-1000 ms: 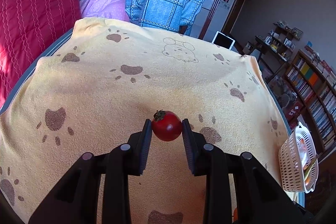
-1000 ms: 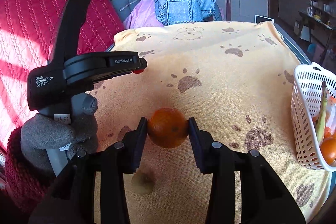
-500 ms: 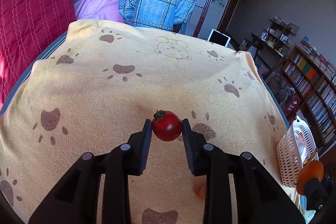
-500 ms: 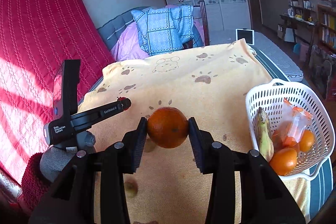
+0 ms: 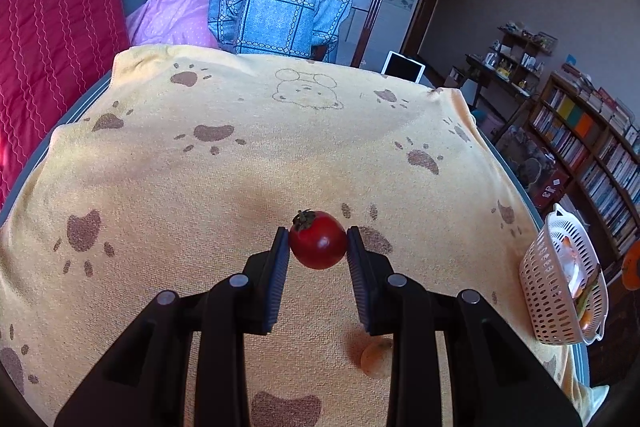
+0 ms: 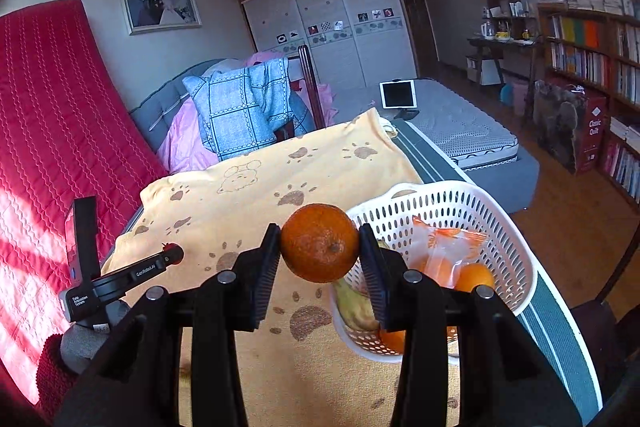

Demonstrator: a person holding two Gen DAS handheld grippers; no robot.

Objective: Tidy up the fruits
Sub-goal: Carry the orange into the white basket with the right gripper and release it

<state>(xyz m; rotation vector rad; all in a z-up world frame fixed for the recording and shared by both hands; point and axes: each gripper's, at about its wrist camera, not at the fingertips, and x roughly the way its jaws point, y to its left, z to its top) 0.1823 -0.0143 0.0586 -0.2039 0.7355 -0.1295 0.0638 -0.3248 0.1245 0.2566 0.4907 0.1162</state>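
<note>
Basket [image 6: 516, 239] position is what your coming move turns on: from your right gripper [image 6: 320, 255] the white perforated basket lies just ahead and to the right, lower than the fingertips, its near rim showing right behind the right-hand pad. That gripper is pinching a mandarin orange [image 6: 319, 242] squarely between both pads, and the fruit hangs over the yellow paw-print towel [image 6: 248, 203], level with the basket's left rim rather than over its opening. Inside the basket you can see a banana [image 6: 354, 307], a clear bag of orange fruit [image 6: 444, 255] and loose oranges, so the free room looks to be toward the far wall. Judging by this, you need to carry the mandarin rightward and a little forward before letting go. Your left gripper [image 5: 318, 247] is clamped on a small red tomato [image 5: 318, 245] with its green stem turned up and to the left; from those tongs the basket [image 5: 560, 291] sits well off to the right at the towel's edge, so the right hand is clearly the nearer one. A small orange fruit [image 5: 378, 359] rests on the towel just under the left gripper's right finger.
</note>
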